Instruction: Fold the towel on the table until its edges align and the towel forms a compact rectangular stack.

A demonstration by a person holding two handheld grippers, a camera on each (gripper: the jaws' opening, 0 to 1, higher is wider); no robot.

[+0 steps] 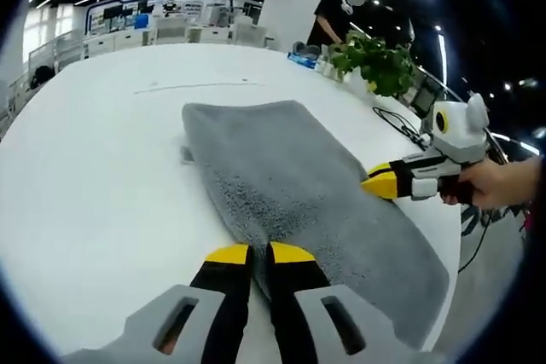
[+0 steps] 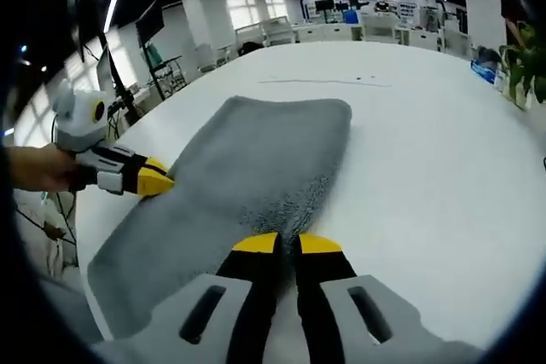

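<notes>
Pinching towel (image 1: 290,185), both fingers (image 1: 229,255) closed.

Towel (image 1: 290,185): I see grey cloth, matt, with a rough looped pile; the grain looks coarser along the near fold.
Table (image 1: 94,168): I read it as a smooth white top with a faint sheen under the ceiling lights.
Left gripper (image 1: 251,253): yellow tips and black jaws look like smooth plastic on a matt grey plastic body.
Right gripper (image 2: 287,243): same smooth plastic finish, as far as I can tell.
</notes>
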